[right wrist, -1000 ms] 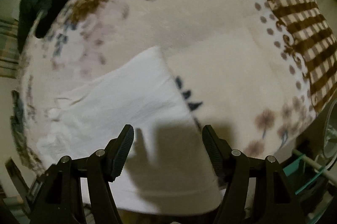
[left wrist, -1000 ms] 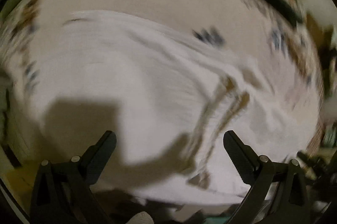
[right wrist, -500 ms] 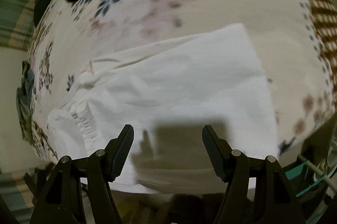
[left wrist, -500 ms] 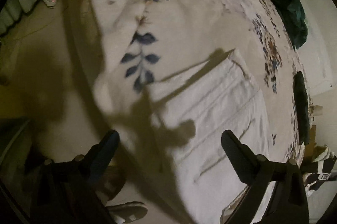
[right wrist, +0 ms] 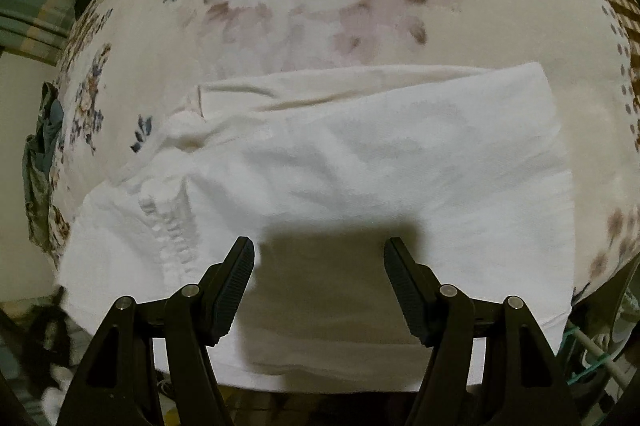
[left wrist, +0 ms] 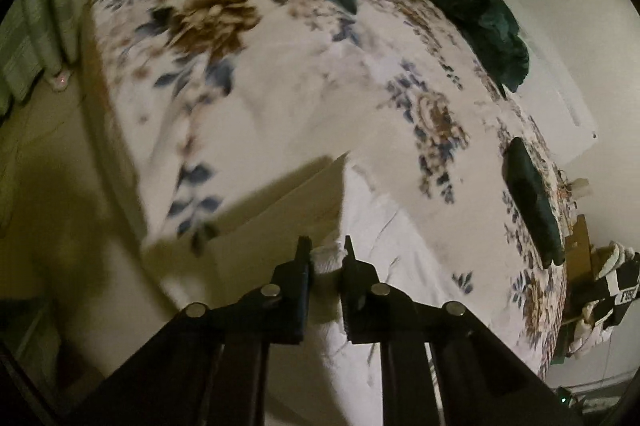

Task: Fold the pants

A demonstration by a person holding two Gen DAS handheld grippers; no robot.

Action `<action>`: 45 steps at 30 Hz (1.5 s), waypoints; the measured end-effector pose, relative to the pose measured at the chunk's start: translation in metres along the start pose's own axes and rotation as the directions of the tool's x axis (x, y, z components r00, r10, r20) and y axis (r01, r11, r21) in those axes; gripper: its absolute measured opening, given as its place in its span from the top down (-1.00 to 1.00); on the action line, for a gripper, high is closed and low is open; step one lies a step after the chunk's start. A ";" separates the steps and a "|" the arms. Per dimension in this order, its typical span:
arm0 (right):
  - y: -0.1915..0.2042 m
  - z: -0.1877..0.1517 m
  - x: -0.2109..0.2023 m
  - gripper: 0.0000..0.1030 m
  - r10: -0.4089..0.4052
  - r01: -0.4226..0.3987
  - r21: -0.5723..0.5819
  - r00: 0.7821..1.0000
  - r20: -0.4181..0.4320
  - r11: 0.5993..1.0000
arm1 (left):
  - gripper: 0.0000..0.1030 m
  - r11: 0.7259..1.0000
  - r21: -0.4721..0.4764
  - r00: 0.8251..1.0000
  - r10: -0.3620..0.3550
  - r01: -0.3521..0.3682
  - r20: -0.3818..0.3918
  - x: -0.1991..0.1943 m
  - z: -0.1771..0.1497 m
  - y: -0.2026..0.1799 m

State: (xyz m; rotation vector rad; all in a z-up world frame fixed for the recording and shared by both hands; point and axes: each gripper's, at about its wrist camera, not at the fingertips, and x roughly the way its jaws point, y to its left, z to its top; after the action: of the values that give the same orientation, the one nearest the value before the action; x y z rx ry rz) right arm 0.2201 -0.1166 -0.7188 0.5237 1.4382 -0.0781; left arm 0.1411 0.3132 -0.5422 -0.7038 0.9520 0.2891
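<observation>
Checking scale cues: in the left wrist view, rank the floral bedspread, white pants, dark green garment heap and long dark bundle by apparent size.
1. Floral bedspread.
2. White pants, though nearness inflates them.
3. Dark green garment heap.
4. Long dark bundle.

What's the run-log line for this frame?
stage: fold pants | left tongs: shut on white pants edge | right tongs: open, above pants, no grip | pants: lying partly folded on floral blanket
</observation>
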 end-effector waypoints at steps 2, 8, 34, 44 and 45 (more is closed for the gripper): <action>0.000 -0.001 0.005 -0.35 -0.001 0.001 -0.001 1.000 -0.007 1.000 | 0.81 1.000 -0.017 1.000 0.025 -0.025 -0.012 0.020 0.010 0.002; -0.002 0.001 0.001 -0.35 0.021 -0.021 -0.001 1.000 -0.021 1.000 | 0.70 0.990 -0.042 0.975 0.128 -0.138 -0.183 0.059 0.002 0.050; -0.023 -0.104 0.067 0.91 0.538 -0.371 0.684 0.842 -0.037 0.628 | 0.05 0.908 0.415 0.872 0.156 0.058 -0.465 0.059 -0.122 -0.111; 0.022 -0.094 0.005 0.91 0.636 -0.630 0.536 0.743 0.206 0.562 | 0.05 0.924 0.382 0.892 0.161 0.014 -0.423 0.029 -0.082 -0.088; 0.026 -0.093 0.000 0.91 0.661 -0.663 0.516 0.716 0.225 0.543 | 0.04 0.928 0.373 0.892 0.157 0.015 -0.425 0.030 -0.080 -0.087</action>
State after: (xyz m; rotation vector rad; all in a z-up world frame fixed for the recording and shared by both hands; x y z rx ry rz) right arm 0.1435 -0.0572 -0.7145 1.5573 1.1016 0.1131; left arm 0.1514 0.1925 -0.5608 -0.3889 1.4336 0.0014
